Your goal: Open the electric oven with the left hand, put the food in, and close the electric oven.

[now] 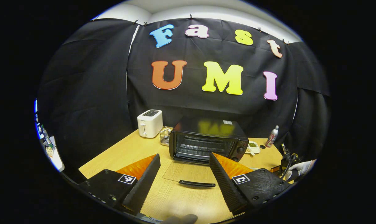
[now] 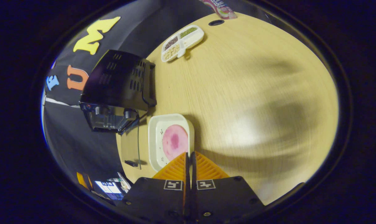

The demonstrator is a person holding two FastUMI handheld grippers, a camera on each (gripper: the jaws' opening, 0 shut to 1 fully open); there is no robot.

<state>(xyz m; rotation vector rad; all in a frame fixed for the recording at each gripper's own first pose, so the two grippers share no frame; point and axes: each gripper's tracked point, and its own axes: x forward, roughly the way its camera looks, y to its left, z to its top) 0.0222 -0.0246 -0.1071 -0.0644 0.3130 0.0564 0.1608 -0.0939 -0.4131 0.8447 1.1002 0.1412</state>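
1. Wooden table (image 1: 119,155) holds a white toaster (image 1: 149,123) far on the left, well away from the work. It should be safe, but a wide swing could knock it.
2. Next comes the left gripper (image 1: 185,165), with its fingers spread wide and nothing between them. It hangs near the front, just above the oven door (image 1: 188,172). The glass door lies flat open on the table. If the gripper drops, it could bang the glass or its dark handle (image 1: 196,184).
3. Behind the door stands the black oven (image 1: 208,141), open, with its rack showing. The food has to slide in flat, or the dish could catch on the rack.
4. On the right, the right gripper (image 2: 190,155) has its fingers pressed together on the rim of the white tray (image 2: 153,140). The pink food (image 2: 175,142) lies on it, just right of the oven. Only the edge is pinched, so I think the tray may tip and the food slide off.
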